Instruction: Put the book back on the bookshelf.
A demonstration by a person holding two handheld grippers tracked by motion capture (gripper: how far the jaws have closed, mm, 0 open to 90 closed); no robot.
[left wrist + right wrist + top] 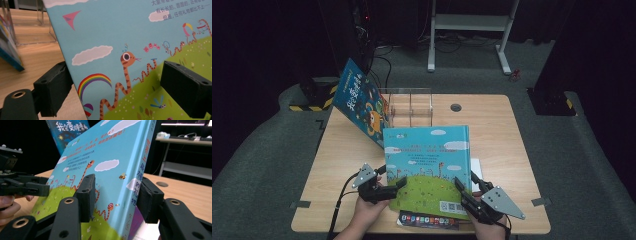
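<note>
Right gripper (112, 197): seen lowest and nearest in the right gripper view, its jaws closed onto the spine edge of the picture book (105, 170); one pad is pressed on the illustrated cover, the other on the far side of the spine, so the book is held.

Left gripper (110, 87): jaws set to either side of the book's opposite edge in the left gripper view, one pad behind the cover at lower left, one in front at right; whether the pads are pressed on the cover cannot be told.

Both grippers, high view: the left gripper (384, 186) is placed at the book's lower left corner, the right gripper (469, 194) at its lower right corner, both low in the frame.

Picture book (428, 167): held up off the table (492, 125), tilted with its top edge away toward the middle of the frame; its long axis is run from the grippers up toward the clear rack.

Clear acrylic rack (410, 107): found straight beyond the book's top edge, above centre of the frame, its compartments seen through.

Dark blue book (362, 102): leaned at the rack's left side, upper left of centre.

Flat items below: another book (427, 220) is lain under the raised one at the bottom edge.

Deciding relation: the rack lies directly ahead along the book's long axis, so a forward carry is judged to be called for, both hands equally near.
</note>
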